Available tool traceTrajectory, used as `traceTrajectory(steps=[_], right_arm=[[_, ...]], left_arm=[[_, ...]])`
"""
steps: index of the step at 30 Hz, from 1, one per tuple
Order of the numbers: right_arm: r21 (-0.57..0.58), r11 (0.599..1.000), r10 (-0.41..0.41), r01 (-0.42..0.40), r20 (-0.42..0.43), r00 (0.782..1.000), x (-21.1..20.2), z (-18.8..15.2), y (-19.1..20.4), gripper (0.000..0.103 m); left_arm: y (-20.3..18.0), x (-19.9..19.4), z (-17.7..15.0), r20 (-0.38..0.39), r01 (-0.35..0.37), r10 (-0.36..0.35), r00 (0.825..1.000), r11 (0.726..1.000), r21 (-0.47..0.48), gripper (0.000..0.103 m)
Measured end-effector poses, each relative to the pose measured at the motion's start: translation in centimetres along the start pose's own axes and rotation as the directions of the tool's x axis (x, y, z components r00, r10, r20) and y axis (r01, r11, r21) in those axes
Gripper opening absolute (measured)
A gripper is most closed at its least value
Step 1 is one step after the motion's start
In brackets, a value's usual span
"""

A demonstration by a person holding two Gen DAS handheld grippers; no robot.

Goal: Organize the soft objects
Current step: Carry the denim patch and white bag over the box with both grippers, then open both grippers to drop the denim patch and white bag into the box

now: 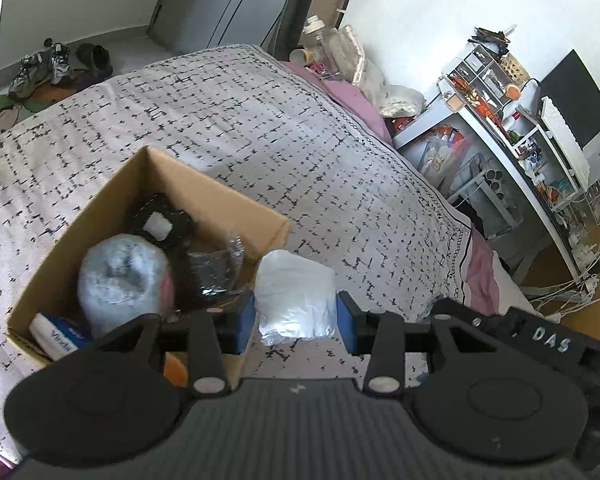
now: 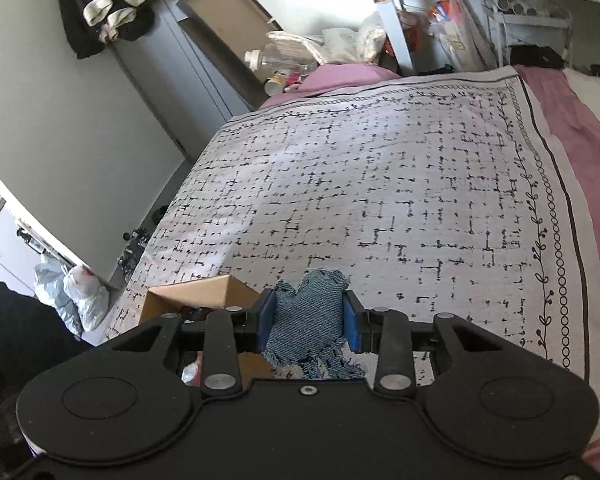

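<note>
My left gripper [image 1: 296,320] is shut on a white soft packet [image 1: 296,296] and holds it just right of an open cardboard box [image 1: 220,200] on the bed. The box holds a pale grey-blue bundle [image 1: 124,276], dark fabric items [image 1: 168,216] and a white and blue tube [image 1: 56,336]. My right gripper [image 2: 309,322] is shut on a blue denim cloth [image 2: 312,320], whose frayed end hangs below the fingers. The box corner [image 2: 196,296] shows to the left of it in the right wrist view.
The bed carries a white cover with black marks [image 1: 260,128] over a pink sheet [image 2: 580,140]. A cluttered white desk with a monitor [image 1: 572,100] stands to the right. Shoes [image 1: 44,68] lie on the floor beyond the bed. Bottles and bags [image 2: 284,60] sit at the far corner.
</note>
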State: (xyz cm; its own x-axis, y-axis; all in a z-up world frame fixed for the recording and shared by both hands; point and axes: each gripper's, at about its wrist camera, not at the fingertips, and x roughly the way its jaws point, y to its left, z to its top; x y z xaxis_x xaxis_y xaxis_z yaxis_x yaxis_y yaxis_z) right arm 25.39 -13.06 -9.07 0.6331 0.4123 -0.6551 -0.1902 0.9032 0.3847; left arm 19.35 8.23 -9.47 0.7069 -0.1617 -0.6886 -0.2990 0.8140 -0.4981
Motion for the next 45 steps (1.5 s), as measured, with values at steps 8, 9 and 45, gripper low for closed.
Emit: traceTrajectory(steps=[8, 9, 45], right_arm=[[-0.054, 0.999, 0.008, -0.008, -0.006, 1.000, 0.1, -0.7, 3.1, 0.035], [-0.051, 0.999, 0.012, -0.013, -0.013, 1.000, 0.2, -0.8, 3.4, 0.035], [-0.007, 0.997, 0.080, -0.081, -0.078, 0.994, 2.2, -2.3, 11.0, 0.061]], left_arm=[[3.8, 0.1, 0.1, -0.023, 0.005, -0.006, 1.000, 0.999, -0.048, 0.042], [4.3, 0.2, 0.1, -0.030, 0.004, -0.006, 1.000, 0.999, -0.053, 0.042], [10.4, -2.8, 1.0, -0.032, -0.019, 0.013, 0.999, 0.982, -0.190, 0.049]])
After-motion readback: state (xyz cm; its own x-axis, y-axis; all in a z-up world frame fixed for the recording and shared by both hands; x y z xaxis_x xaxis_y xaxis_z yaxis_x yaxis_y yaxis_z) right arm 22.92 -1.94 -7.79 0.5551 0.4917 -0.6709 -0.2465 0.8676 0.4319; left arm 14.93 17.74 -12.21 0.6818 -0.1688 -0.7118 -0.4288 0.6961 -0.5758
